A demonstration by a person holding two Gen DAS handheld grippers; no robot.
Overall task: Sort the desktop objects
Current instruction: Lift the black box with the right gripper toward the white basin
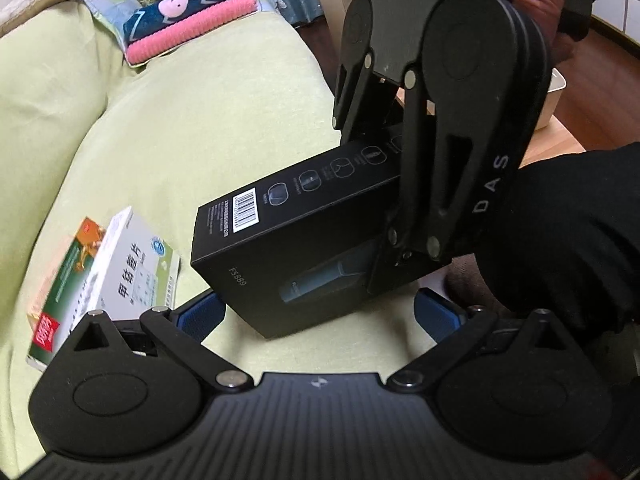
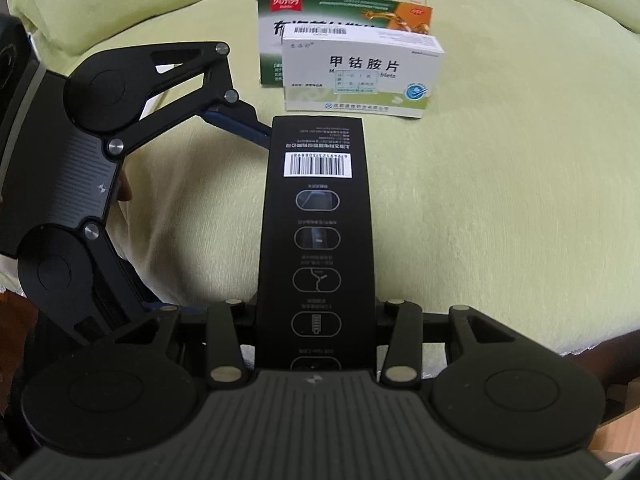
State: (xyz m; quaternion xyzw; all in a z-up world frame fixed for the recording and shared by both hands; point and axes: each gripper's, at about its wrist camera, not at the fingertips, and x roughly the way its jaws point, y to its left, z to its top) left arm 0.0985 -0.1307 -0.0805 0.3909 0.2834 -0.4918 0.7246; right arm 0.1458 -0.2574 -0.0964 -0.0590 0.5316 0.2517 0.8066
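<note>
We read "FS889" on the side of the long black cardboard box [image 1: 280, 236], "甲钴胺片" on the white-and-green medicine carton [image 2: 362, 74], "贝乐芬" on the red tag of the green-and-orange carton [image 2: 344, 10] behind it, and "DAS" on the right gripper [image 1: 400, 276] arm.

White medicine box [image 2: 362, 70] hides green box's [image 2: 320, 12] front.

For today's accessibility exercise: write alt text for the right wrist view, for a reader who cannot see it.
The right gripper holds a long black box between its fingers, over a pale green cushion. Beyond the box's far end, a white medicine box sits stacked on a green one. The left gripper reaches in from the left, open.
</note>
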